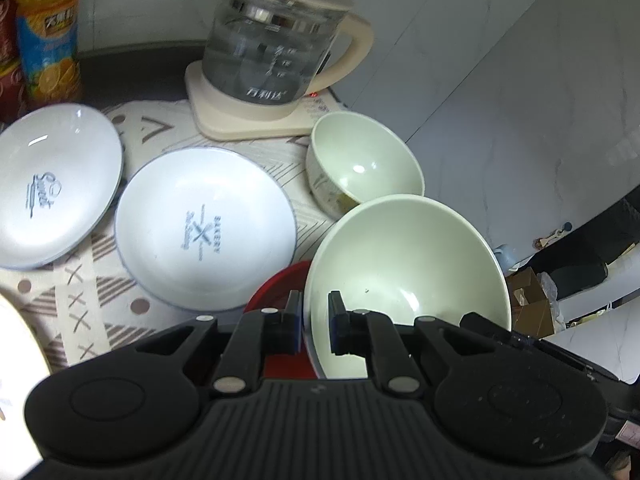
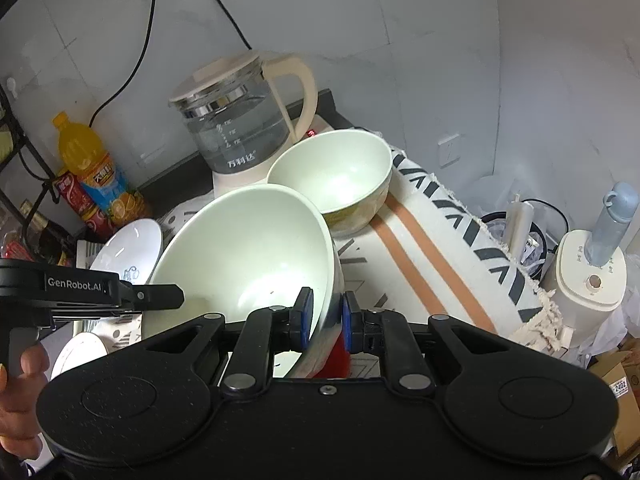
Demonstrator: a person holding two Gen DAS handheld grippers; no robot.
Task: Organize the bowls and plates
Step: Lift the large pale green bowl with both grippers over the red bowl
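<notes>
A large pale green bowl (image 1: pixel 404 264) (image 2: pixel 248 248) is held at its rim from two sides. My left gripper (image 1: pixel 314 314) is shut on the rim's left edge, one pad inside the bowl and one outside. My right gripper (image 2: pixel 326 314) is shut on the opposite edge, blue pads on either side of the wall. A smaller green bowl (image 1: pixel 368 164) (image 2: pixel 332 172) stands just beyond it on the patterned cloth (image 2: pixel 432 248). Two white plates (image 1: pixel 204 224) (image 1: pixel 52 184) lie to the left. Something red (image 1: pixel 276 284) (image 2: pixel 340 356) shows under the large bowl.
A glass kettle (image 1: pixel 272 48) (image 2: pixel 240 128) on its cream base stands at the back by the wall. An orange juice bottle (image 1: pixel 48 32) (image 2: pixel 92 168) and red cans are at the back left. A white appliance (image 2: pixel 588 272) and boxes sit beyond the table's right edge. A hand (image 2: pixel 20 380) grips the left tool.
</notes>
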